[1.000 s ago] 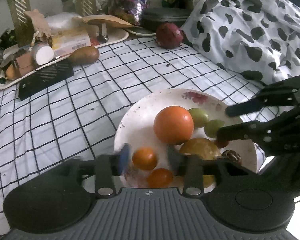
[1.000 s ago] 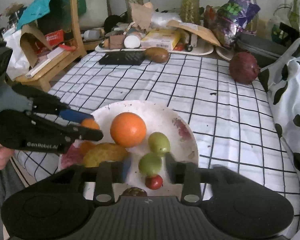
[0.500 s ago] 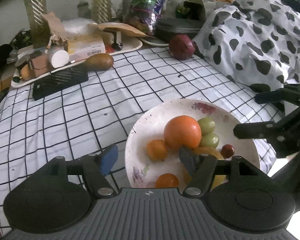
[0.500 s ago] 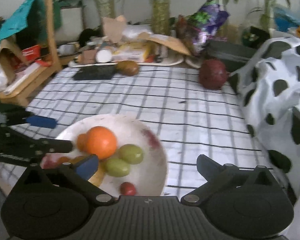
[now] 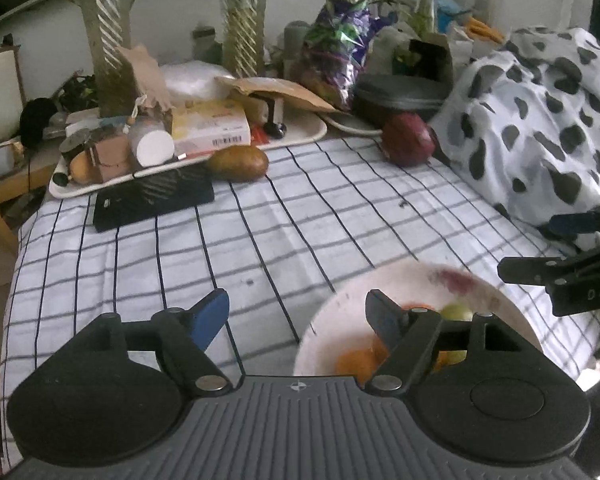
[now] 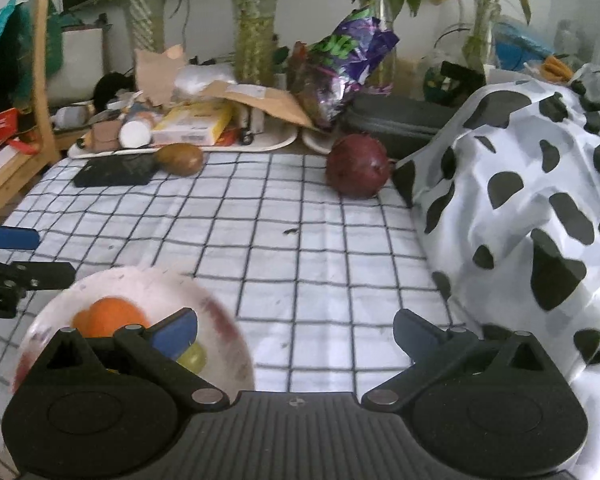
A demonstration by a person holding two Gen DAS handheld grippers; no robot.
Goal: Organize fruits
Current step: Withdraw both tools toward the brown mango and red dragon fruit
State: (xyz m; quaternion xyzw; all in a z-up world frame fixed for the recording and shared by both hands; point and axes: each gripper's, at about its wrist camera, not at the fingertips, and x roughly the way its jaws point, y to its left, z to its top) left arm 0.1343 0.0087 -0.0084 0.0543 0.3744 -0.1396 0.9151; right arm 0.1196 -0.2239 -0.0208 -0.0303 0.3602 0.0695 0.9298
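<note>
A white plate [image 5: 496,300] [image 6: 228,320] of fruit sits on the checked cloth at the near edge: an orange [image 6: 112,316], small orange fruits [image 5: 356,360] and green ones [image 6: 192,356]. A brown mango [image 5: 238,163] [image 6: 180,159] and a dark red dragon fruit [image 5: 408,144] [image 6: 358,172] lie at the far side. My left gripper [image 5: 296,316] is open and empty, left of the plate. My right gripper [image 6: 296,328] is open and empty, right of the plate. Each shows at the edge of the other's view.
A white tray [image 5: 300,136] crowded with boxes and a tube stands at the back. A black flat case [image 5: 152,200] lies before it. A cow-print cloth heap [image 6: 520,200] rises on the right. Plant vases [image 6: 256,40] line the wall.
Both grippers have opened wide, let go of the fruit on the plate and pulled back and apart, the left to the left, the right to the right.
</note>
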